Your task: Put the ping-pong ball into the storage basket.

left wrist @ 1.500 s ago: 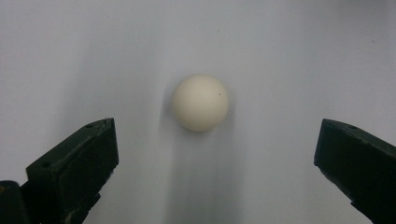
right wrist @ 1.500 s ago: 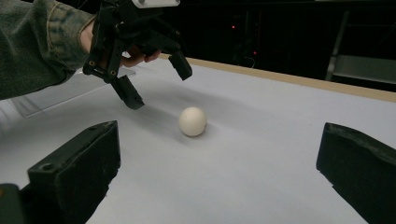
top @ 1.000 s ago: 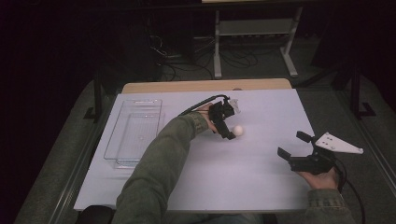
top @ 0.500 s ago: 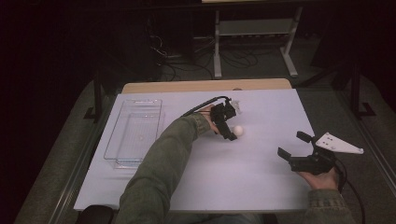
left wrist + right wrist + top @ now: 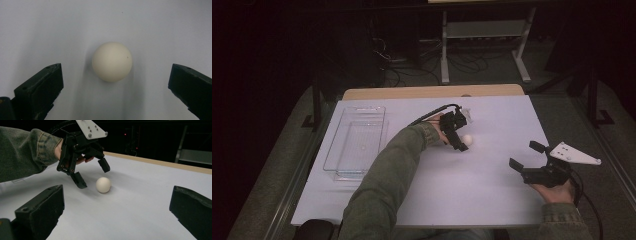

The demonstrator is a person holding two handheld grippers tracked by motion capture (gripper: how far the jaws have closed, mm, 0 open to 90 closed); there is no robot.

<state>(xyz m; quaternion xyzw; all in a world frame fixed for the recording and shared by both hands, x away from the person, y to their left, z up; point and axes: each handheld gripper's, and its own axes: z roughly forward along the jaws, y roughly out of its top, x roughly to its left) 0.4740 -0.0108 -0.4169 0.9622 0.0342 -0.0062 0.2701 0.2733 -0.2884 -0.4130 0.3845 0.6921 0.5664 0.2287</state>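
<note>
left gripper gapes wide around the white ball; right gripper view reveals jaws clear of it; right gripper wide too.

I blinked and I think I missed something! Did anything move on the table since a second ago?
Hardly anything moved. The left gripper still hovers open over the white ball, jaws either side of it and not touching. The ball lies where it was. The right gripper stays open near the table's right edge, and the clear tray has not shifted.
</note>
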